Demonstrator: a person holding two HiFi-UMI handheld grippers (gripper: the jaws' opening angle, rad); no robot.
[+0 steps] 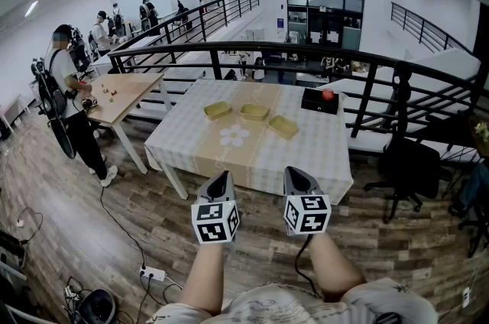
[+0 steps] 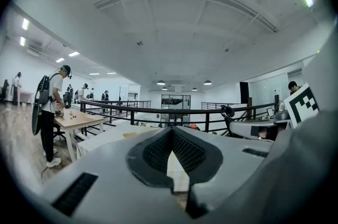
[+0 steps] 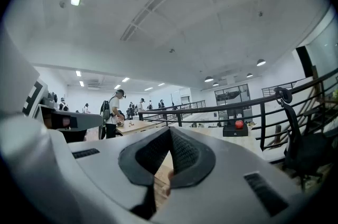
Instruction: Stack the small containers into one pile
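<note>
**Both tongs shut, short of the bench**

The left tongs [image 1: 221,177] are closed, their tips meeting with nothing between them. In the left gripper view the black pads [image 2: 156,152] show a fine dotted texture set in smooth grey shells. The right tongs [image 1: 295,173] are also closed and empty, with the same dimpled pads and grey casing. Both sit in the lower middle of the head view, side by side, pointing at the bench [image 1: 321,162] without reaching it.

The bench is rectangular, covered in a pale checked cloth with a tan band down its middle and a white flower print [image 1: 234,135]. Three small containers lie on it in a loose row, apart from each other and unstacked: the left one [image 1: 217,110], the middle one [image 1: 254,111], and the right one [image 1: 283,127], which is nearest the tongs. All are shallow, yellowish, rounded rectangles. At the bench's upper right corner stands a black box [image 1: 319,101] with a red ball [image 1: 328,95] on top.

A curved black railing [image 1: 229,47] runs behind the bench. The floor [image 1: 137,215] is grey-brown wood plank.
</note>
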